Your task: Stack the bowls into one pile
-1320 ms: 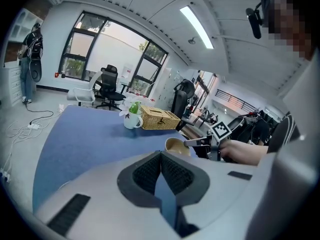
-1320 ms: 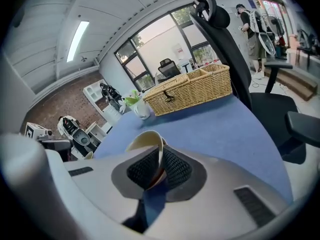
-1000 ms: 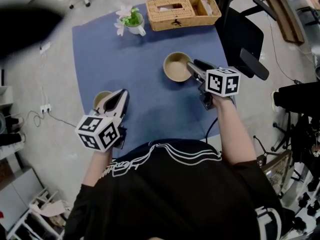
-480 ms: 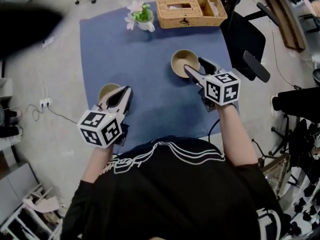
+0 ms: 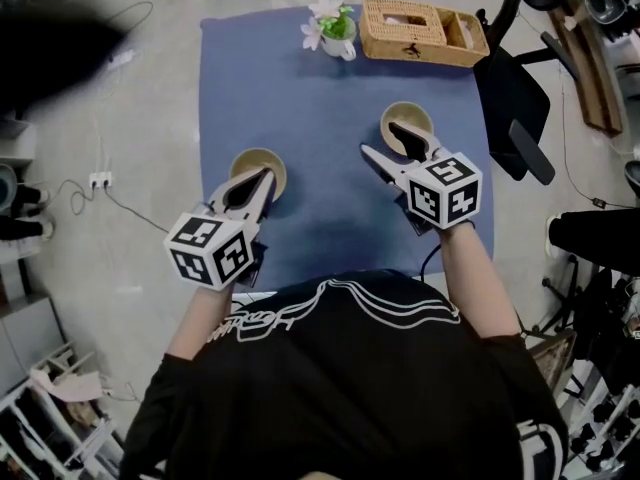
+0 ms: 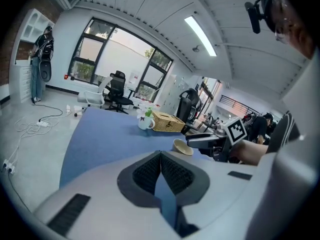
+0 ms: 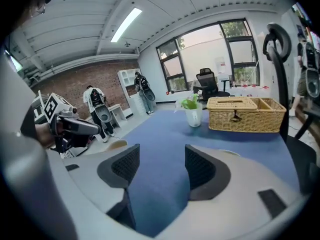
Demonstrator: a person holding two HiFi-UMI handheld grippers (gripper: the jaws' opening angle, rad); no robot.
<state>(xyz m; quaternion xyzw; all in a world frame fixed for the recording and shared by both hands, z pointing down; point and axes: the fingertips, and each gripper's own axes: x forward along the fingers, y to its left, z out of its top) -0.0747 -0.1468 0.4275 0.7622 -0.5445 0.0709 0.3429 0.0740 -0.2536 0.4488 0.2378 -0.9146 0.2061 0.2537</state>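
A blue mat [image 5: 320,88] carries a flower mug [image 5: 338,40] and a wicker basket [image 5: 420,33] at its far edge, with a black chair [image 5: 515,108] just off its right side. One bowl [image 5: 250,160] sits on the left, under the tip of the left gripper [image 5: 262,178], whose jaws are clenched on nothing. The other bowl [image 5: 410,113] sits well apart to the right, with open mat between the two. The right gripper [image 5: 382,140] has just been opening its jaws, which stand released with only mat between them; one jaw overlaps that bowl from above.

Your left gripper [image 6: 160,159] has its jaws together, nothing between them. Beyond it, a bowl [image 6: 182,147] sits on the blue mat [image 6: 100,139] near your right gripper [image 6: 191,139]. A wicker basket [image 6: 167,121] and a flower mug [image 6: 146,122] stand by the mat's far edge.
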